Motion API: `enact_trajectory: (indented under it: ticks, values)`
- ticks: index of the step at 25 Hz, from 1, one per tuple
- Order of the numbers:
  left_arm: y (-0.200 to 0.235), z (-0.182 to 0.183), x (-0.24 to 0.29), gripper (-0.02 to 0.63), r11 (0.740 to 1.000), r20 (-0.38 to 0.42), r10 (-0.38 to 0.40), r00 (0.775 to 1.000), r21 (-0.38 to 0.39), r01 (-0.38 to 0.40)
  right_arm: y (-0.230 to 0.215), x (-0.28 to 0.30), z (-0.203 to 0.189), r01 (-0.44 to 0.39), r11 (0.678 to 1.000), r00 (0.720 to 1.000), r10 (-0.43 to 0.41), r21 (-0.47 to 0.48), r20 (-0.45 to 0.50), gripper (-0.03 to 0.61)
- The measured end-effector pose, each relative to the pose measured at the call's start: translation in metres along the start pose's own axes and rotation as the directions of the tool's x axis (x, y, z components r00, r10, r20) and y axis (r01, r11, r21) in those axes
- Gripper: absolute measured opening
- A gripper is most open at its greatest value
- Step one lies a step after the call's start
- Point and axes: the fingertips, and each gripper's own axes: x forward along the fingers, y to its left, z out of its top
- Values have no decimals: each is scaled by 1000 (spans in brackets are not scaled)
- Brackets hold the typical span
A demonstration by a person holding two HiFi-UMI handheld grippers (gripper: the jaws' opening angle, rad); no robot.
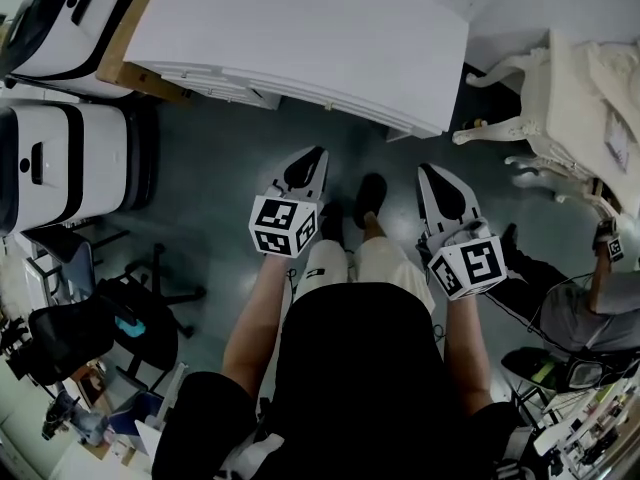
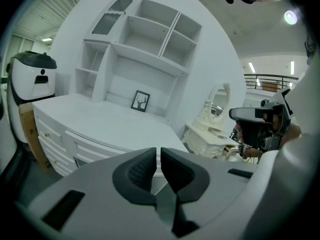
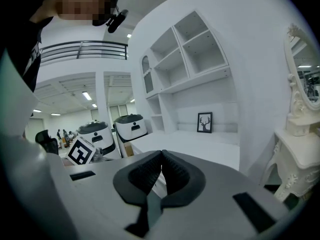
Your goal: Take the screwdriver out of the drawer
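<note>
Holding left tool (image 1: 308, 164) and right tool (image 1: 433, 178) side by side, short of the white tabletop (image 1: 300, 28), each pressed together on nothing. Facing its drawers (image 2: 92, 151) (screwdriver hidden from every view).

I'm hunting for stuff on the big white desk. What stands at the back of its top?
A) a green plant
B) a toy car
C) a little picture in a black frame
C: a small black-framed picture stands at the back of the white desk, against the wall under the shelves.
</note>
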Motion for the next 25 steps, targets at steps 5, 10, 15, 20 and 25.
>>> enact_trajectory:
  ticks: [5, 10, 15, 20, 25]
  values:
    - [14, -11, 19, 26, 999, -17, 46, 999, -30, -46, -15, 18, -2, -39, 999, 999, 39, -4, -26, 18]
    - [30, -22, 49, 26, 996, -30, 79, 996, -50, -80, -38, 38, -7, -68, 998, 997, 68, -1, -47, 18]
    - [53, -33, 71, 26, 989, -60, 123, 991, -77, -128, -45, 61, -16, -110, 994, 991, 110, 3, -78, 18]
    - [67, -47, 91, 27, 985, -88, 138, 987, -93, -146, -51, 82, -25, -145, 989, 983, 145, 4, -110, 18]
    - [77, -58, 118, 39, 983, -115, 146, 983, -94, -157, -67, 102, -31, -171, 985, 977, 171, 5, -132, 18]
